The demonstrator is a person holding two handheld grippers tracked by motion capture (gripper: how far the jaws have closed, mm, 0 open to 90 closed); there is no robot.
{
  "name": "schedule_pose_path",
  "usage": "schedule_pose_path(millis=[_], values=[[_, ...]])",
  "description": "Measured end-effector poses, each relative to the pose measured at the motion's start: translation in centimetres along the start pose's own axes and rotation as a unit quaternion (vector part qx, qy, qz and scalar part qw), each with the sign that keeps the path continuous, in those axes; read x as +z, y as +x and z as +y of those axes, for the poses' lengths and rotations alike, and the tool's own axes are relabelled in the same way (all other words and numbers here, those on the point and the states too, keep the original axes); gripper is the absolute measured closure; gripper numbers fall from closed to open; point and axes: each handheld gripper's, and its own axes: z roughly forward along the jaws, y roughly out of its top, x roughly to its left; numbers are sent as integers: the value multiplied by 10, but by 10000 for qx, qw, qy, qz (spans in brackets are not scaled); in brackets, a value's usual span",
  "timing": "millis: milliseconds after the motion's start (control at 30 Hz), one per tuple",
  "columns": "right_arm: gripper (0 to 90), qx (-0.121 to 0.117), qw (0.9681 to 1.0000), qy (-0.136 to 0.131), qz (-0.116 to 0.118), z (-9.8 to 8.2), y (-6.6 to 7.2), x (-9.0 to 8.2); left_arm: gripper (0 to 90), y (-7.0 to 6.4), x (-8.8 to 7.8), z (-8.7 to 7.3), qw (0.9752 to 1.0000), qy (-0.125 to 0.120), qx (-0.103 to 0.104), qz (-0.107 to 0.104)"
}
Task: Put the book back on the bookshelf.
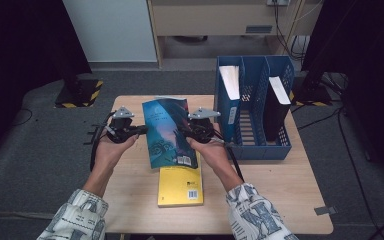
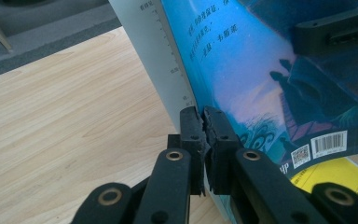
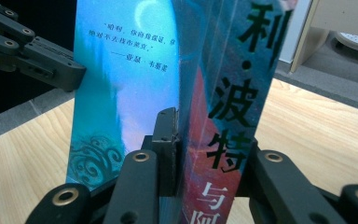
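Blue book held tilted above the table, over a yellow book. Left gripper pinches its cover edge, right gripper clamps its spine. Blue file rack just right.

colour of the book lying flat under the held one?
Yellow, clearest in the high view.

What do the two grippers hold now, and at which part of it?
Both hold the blue book: the left gripper pinches its cover at the page edge, and the right gripper clamps it at the spine.
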Motion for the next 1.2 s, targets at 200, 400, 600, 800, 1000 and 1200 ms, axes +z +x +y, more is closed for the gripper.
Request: schedule_pose_path(millis=[200,400,600,800,1000,1200], values=[[705,7,10000,-81,-3,0,-2,-2,870,-1,0,6,10000,-60,17,59],[708,7,9999,-158,-58,2,-5,1,871,1,2,7,9999,-91,-15,46],[698,-103,9998,-161,-52,-6,-2,-4,871,-6,-1,0,9999,-129,50,14],[685,-162,9997,-196,-38,-15,3,-15,871,-18,-7,-5,9997,-223,129,-21],[678,-88,9998,-134,85,-18,4,-21,872,-24,-10,-9,9996,-225,175,-47],[643,-27,9997,-109,194,-9,4,-19,872,-24,-9,-10,9996,-218,180,-46]])
